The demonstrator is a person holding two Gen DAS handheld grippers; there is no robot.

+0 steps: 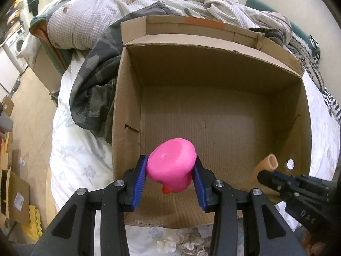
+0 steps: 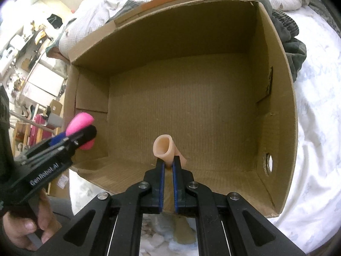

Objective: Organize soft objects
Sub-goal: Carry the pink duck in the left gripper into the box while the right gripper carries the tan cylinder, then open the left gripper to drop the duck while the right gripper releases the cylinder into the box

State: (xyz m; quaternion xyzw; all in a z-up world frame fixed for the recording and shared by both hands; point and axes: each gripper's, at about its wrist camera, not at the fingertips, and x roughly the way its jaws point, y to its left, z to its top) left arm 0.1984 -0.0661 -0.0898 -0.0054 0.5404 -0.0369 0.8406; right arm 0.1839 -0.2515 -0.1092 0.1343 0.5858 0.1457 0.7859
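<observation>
My left gripper (image 1: 171,166) is shut on a pink rubber duck (image 1: 171,164), held upside down over the near left part of an open cardboard box (image 1: 213,68). My right gripper (image 2: 168,162) is shut on a beige soft tube-shaped toy (image 2: 163,147), held over the box's near edge. In the left wrist view the right gripper (image 1: 264,176) and the beige toy (image 1: 267,164) show at the lower right. In the right wrist view the left gripper (image 2: 84,135) with the pink duck (image 2: 80,121) shows at the left, and the box (image 2: 275,111) has a bare floor.
The box sits on a bed with a white floral sheet (image 1: 70,149). A camouflage garment (image 1: 93,85) lies against its left wall and a rumpled quilt (image 1: 106,6) is heaped behind. Flat cardboard pieces (image 1: 15,187) and a washing machine (image 1: 17,42) stand on the floor left.
</observation>
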